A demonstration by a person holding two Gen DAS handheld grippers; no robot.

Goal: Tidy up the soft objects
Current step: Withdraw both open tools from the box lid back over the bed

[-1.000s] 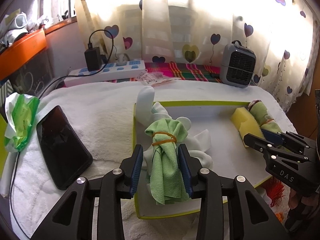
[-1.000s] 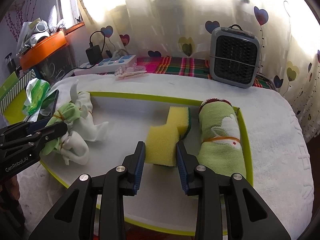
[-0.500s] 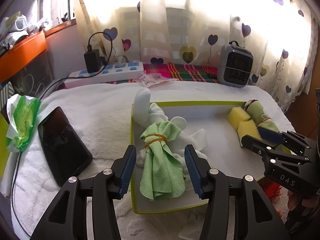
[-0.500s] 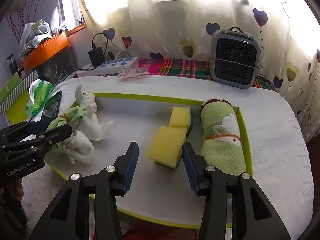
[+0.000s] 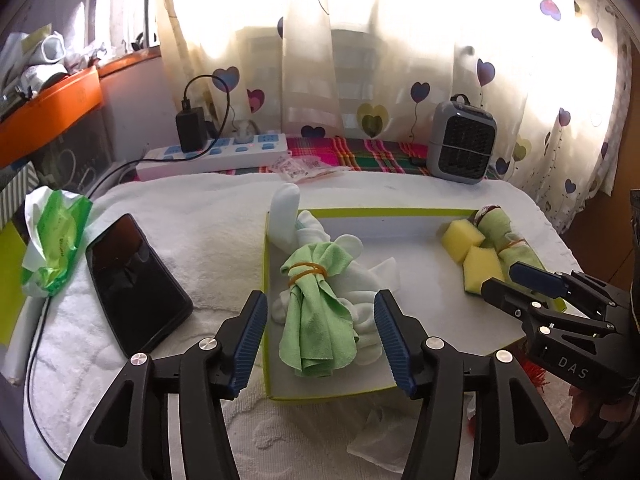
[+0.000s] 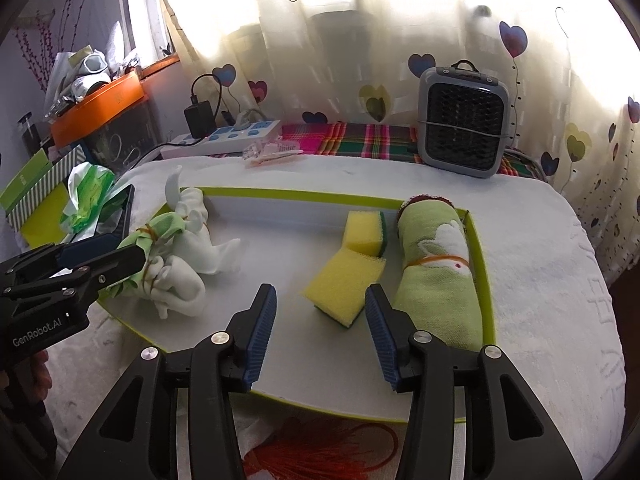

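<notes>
Both jaws are held wide: the left gripper (image 5: 320,340) before a green cloth bundle (image 5: 316,304), the right gripper (image 6: 320,332) before a yellow sponge (image 6: 344,280) in the tray (image 6: 478,240).

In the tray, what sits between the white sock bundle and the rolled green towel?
Two yellow sponges beside the rolled green towel; bare tray floor toward the white sock bundle. Right wrist view.

Left tongs (image 6: 100,268) read "GenRobot.AI"; right tongs (image 5: 524,284), "DAS".
</notes>
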